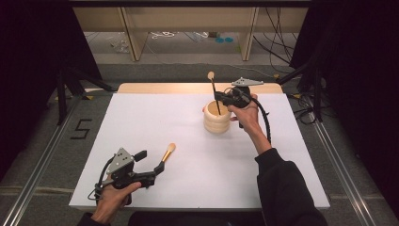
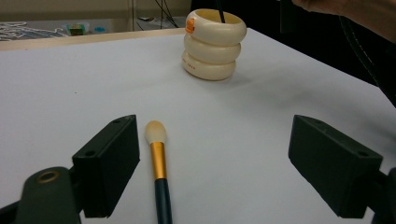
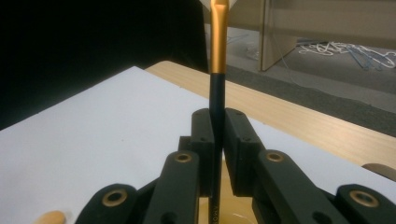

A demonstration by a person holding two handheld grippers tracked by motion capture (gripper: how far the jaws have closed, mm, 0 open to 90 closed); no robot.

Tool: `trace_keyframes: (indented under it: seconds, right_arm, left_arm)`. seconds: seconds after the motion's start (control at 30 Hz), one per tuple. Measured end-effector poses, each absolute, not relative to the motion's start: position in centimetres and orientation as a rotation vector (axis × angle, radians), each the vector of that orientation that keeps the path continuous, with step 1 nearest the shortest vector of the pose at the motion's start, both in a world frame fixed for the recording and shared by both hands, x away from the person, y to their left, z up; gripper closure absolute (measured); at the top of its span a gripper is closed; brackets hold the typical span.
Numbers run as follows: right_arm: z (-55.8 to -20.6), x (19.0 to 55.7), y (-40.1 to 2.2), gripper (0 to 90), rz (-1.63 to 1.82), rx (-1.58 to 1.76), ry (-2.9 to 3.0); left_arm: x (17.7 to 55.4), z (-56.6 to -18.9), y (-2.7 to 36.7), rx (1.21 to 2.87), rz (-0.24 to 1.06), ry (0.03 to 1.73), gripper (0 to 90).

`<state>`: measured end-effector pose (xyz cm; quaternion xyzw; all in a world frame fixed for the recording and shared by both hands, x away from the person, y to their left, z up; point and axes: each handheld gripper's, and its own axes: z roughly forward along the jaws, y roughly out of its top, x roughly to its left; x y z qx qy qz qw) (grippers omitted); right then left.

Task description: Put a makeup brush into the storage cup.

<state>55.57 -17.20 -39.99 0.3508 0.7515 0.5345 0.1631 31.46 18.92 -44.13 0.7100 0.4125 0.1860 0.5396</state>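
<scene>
A cream ringed holder (image 1: pixel 217 120) stands on the white table (image 1: pixel 141 122) at the back right. A makeup brush (image 1: pixel 212 87) with a dark handle and gold ferrule stands upright in it, bristles up. My right gripper (image 1: pixel 221 98) is shut on that handle just above the holder's rim; in the right gripper view the pads (image 3: pixel 238 140) pinch the brush (image 3: pixel 217 56). A second brush (image 1: pixel 167 154) lies flat near the front left. My left gripper (image 1: pixel 150 161) is open around its handle: in the left gripper view the brush (image 2: pixel 158 158) lies near the left jaw, untouched, and the gripper (image 2: pixel 212 126) faces the holder (image 2: pixel 212 44).
A strip of bare wooden tabletop (image 1: pixel 164 88) shows behind the white sheet. Beyond it are wooden furniture legs (image 1: pixel 134 37) and loose cables on the floor. The person's right hand (image 2: pixel 345 9) hangs above the holder.
</scene>
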Motion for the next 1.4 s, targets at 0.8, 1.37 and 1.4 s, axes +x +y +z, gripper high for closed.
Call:
trace_keyframes:
  seconds: [0.8, 1.37, 1.4]
  right_arm:
    - [-41.2, 54.8, -17.2, 82.7, 1.520, 1.007, 2.155]
    - [-40.0, 53.5, -17.3, 30.5, 1.423, 1.098, 2.086]
    - [-39.9, 53.4, -17.4, 29.6, 1.419, 1.087, 2.086]
  left_arm:
    - [31.5, -44.1, 19.0, 1.682, 0.434, 0.975, 16.2]
    - [31.5, -44.1, 19.0, 1.676, 0.443, 0.986, 16.1]
    - [31.5, -44.1, 19.0, 1.674, 0.440, 0.983, 16.1]
